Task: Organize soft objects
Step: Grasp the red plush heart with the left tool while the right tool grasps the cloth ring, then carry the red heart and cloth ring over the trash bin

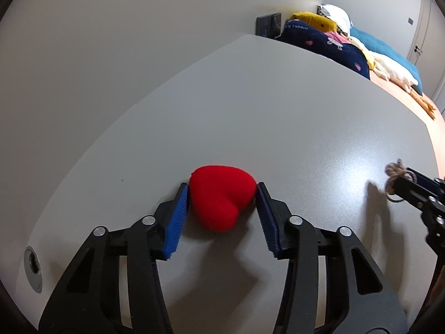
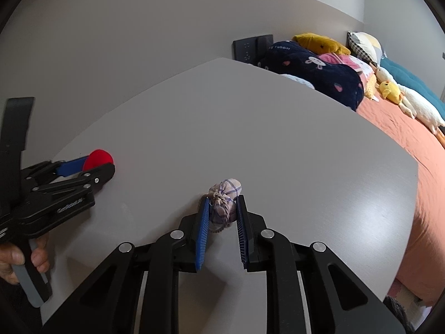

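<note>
- Here, a grey table (image 1: pixel 250 117) fills both views, with a pale wall behind it and a dark panel (image 2: pixel 251 48) on that wall.
- Past the table's far right edge lies a bed (image 2: pixel 403 139) with an orange sheet, piled with pillows and plush toys.
- Two grippers show, one in each hand.
- The left gripper (image 1: pixel 222 194) has both blue pads touching the sides of one red heart (image 1: pixel 221 197), which rests on the table between the fingertips.
- The right gripper (image 2: pixel 222 208) is clenched on one small tied cloth pouch (image 2: pixel 224 206).
- One round grommet (image 1: pixel 33 267) sits in the table, near and left of the left gripper.
</note>
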`<action>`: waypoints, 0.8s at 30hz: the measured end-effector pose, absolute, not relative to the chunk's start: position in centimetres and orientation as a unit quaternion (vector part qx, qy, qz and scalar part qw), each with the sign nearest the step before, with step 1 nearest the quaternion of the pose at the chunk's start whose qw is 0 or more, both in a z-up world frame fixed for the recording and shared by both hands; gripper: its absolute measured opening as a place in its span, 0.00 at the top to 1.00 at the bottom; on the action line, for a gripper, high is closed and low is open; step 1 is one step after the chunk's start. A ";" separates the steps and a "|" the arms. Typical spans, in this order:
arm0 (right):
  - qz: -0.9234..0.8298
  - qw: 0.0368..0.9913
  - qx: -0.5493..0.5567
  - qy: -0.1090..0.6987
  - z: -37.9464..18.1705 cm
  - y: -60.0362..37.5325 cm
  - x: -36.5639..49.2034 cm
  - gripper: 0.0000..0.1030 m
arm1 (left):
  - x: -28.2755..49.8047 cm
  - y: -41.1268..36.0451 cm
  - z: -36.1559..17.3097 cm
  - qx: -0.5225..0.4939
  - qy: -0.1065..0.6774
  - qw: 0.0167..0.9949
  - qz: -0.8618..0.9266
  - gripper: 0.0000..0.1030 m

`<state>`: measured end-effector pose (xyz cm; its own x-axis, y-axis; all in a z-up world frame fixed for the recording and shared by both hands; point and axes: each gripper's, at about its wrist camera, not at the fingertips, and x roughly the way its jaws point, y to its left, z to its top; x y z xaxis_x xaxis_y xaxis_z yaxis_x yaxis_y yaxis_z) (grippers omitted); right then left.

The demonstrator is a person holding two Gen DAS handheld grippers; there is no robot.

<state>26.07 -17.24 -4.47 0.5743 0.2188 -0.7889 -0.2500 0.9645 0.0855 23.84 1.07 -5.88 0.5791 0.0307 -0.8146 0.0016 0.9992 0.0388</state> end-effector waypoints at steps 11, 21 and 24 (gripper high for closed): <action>0.118 0.897 -0.002 0.426 -2.4 -19.9 23.7 0.80 | 20.8 0.0 -3.7 0.003 0.445 0.896 0.005 0.54; 0.108 0.906 0.015 0.409 0.0 -22.7 19.1 0.80 | 16.3 -2.5 -2.3 -0.004 0.437 0.899 -0.013 0.54; 0.102 0.909 0.021 0.404 0.7 -23.8 17.3 0.80 | 14.9 -3.6 -2.0 -0.001 0.436 0.900 -0.022 0.54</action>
